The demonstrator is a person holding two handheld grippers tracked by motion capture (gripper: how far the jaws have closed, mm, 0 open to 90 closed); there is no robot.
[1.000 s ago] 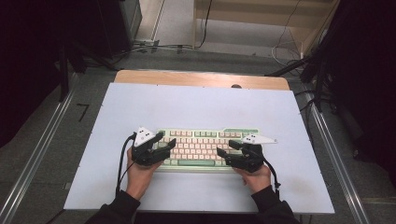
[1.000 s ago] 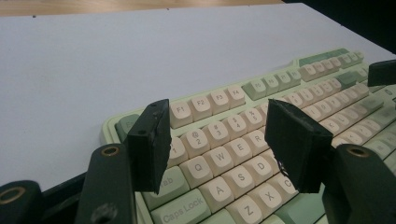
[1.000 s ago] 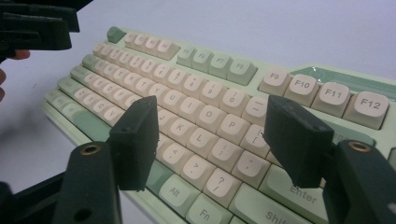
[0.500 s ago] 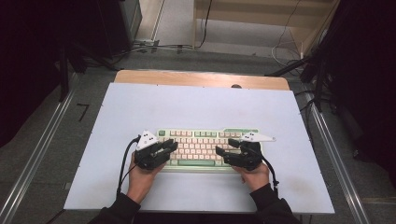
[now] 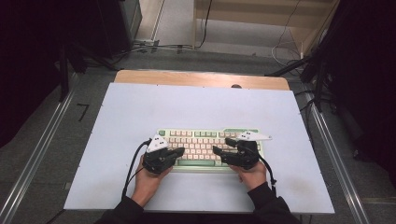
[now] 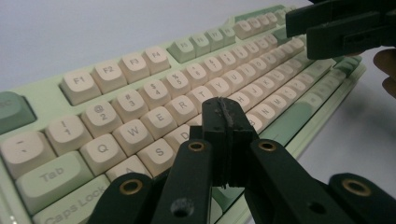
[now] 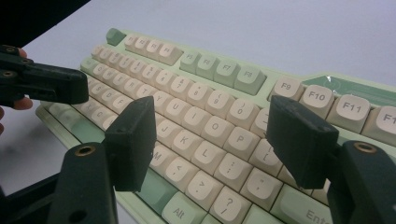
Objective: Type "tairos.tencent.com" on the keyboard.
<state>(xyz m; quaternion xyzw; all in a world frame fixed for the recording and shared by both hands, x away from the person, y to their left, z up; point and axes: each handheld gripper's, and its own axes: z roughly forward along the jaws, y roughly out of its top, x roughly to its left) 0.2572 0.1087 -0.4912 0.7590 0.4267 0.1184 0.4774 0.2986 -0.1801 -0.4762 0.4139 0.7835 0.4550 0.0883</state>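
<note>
One keyboard (image 5: 205, 142) lies on one pale table (image 5: 140, 112). Two grippers sit at the keyboard's near edge: one left gripper (image 5: 180, 152) at its left end and one right gripper (image 5: 218, 150) toward its right end. Two hands hold them, one hand (image 5: 145, 184) each.

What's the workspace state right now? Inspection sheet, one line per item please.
Surface: pale table top, bare apart from the keyboard.
Job's things: green and cream keyboard lying flat near the person's edge.
Clutter: nothing seen.
Grippers: left gripper shut, empty, over the keyboard's left keys; right gripper open, empty, over the right keys.
Cables: black cable trails from the left gripper; another from the right.
Surroundings: wooden strip at the far edge, loose floor cables beyond.
</note>
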